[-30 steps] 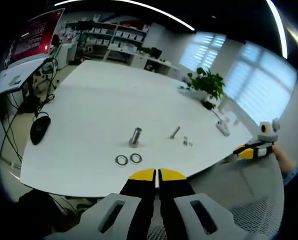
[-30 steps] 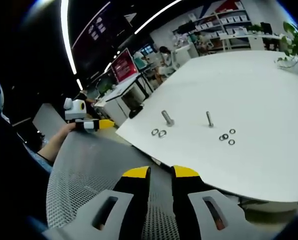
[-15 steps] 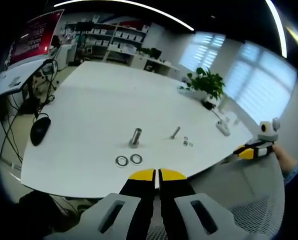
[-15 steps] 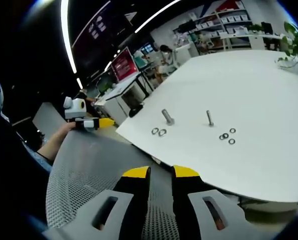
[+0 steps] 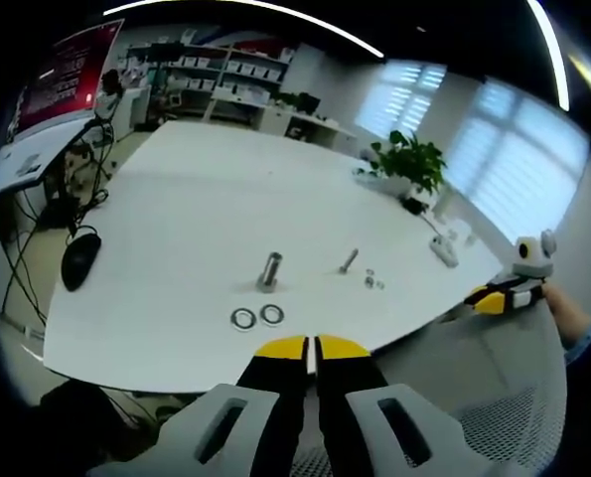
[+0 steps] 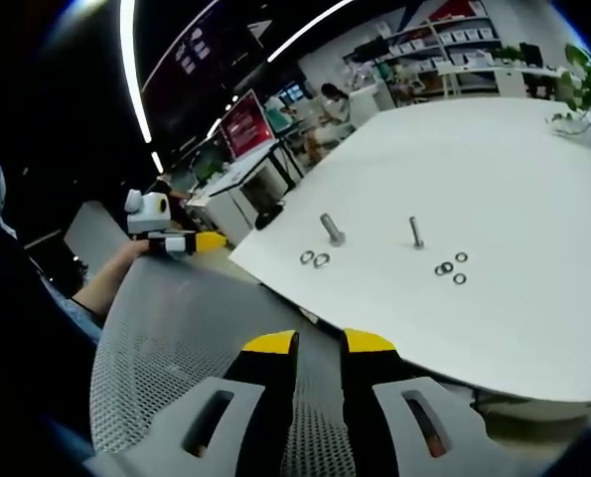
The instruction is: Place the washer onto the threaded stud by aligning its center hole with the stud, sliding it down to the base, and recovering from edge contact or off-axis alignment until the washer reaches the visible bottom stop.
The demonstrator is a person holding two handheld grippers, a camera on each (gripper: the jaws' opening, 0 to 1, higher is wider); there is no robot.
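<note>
Two big washers (image 5: 256, 317) lie flat near the tabletop's (image 5: 196, 199) front edge, just beside the fat stud (image 5: 268, 270), not on it. Nothing is done yet. Left gripper (image 5: 310, 348) is pinched closed and empty; right gripper (image 6: 318, 343) is slightly apart, empty

Green potted plant (image 5: 410, 164) at far edge of white table (image 5: 206, 189) | black computer mouse (image 5: 79, 256) w/ cable at table's near-left corner | red wall poster (image 5: 62, 72) & shelving w/ white boxes (image 5: 230, 70) in bkgd | blinds on bright windows (image 5: 514, 159) | grey mesh chair back (image 6: 186, 328) in foreground, right gripper view
</note>
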